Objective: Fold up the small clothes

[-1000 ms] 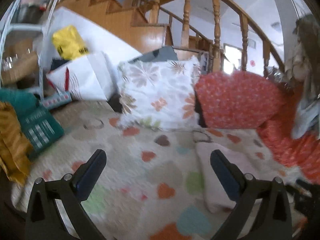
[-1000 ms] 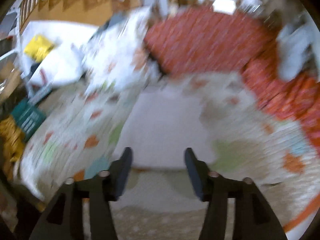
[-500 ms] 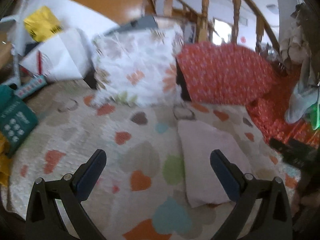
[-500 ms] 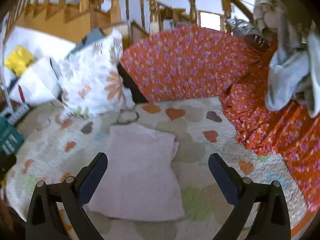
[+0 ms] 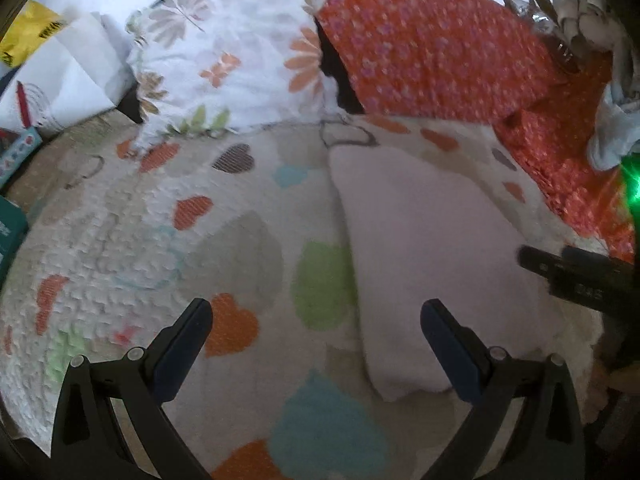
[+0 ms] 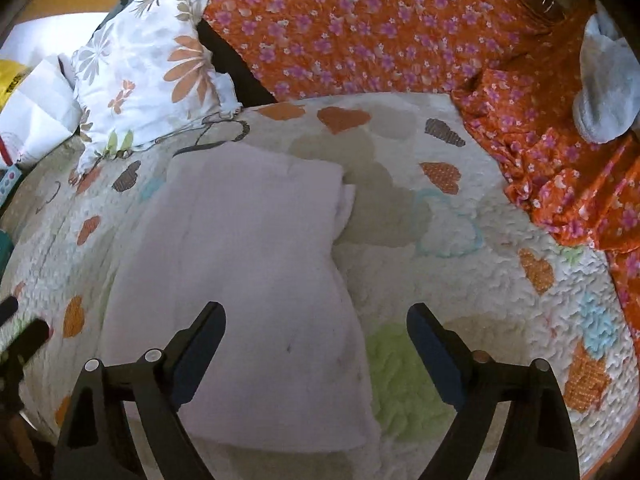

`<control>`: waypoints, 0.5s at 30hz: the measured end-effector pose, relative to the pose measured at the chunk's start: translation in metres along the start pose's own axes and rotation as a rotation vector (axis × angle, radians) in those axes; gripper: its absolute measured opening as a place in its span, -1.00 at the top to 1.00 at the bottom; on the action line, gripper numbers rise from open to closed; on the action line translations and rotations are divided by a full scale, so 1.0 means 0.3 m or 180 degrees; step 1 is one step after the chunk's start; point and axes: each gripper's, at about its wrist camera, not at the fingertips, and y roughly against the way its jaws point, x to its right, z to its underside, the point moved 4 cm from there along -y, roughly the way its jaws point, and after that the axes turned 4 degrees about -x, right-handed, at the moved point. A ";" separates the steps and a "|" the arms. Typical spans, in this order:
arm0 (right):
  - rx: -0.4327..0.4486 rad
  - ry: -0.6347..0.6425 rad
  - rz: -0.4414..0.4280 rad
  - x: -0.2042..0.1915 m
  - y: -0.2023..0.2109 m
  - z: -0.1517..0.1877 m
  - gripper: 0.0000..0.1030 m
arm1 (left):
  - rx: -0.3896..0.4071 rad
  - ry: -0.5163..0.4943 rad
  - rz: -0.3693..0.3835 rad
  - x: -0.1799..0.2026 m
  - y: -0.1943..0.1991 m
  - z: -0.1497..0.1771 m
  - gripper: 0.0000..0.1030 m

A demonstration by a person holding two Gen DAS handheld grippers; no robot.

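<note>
A pale pink folded garment [image 6: 248,264] lies flat on a quilt with coloured hearts [image 6: 460,264]. It also shows in the left wrist view [image 5: 424,248], right of centre. My right gripper [image 6: 316,328] is open and empty, hovering over the garment's near right edge. My left gripper [image 5: 316,320] is open and empty, above the quilt [image 5: 160,232] just left of the garment. The right gripper's black fingers [image 5: 576,272] reach in at the right edge of the left wrist view.
A white floral pillow [image 5: 232,60] and an orange floral cushion [image 5: 432,48] stand behind the quilt. Orange floral cloth [image 6: 560,168] and a grey garment [image 6: 608,80] lie at the right. White bags [image 5: 60,80] and a teal box [image 5: 8,232] lie at the left.
Both grippers have moved forward and down toward the quilt. The right gripper has opened wide. The pink garment lies flat, larger in both views.
</note>
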 end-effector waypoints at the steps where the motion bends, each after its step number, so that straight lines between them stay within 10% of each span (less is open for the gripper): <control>1: -0.0008 0.0040 -0.0002 -0.010 -0.005 0.001 -0.84 | -0.0041 0.0005 0.0043 0.005 -0.005 0.003 -1.00; 15: -0.0018 0.0409 -0.0025 -0.108 0.003 0.048 -0.84 | -0.0271 0.0122 -0.0244 -0.041 -0.023 0.038 -1.00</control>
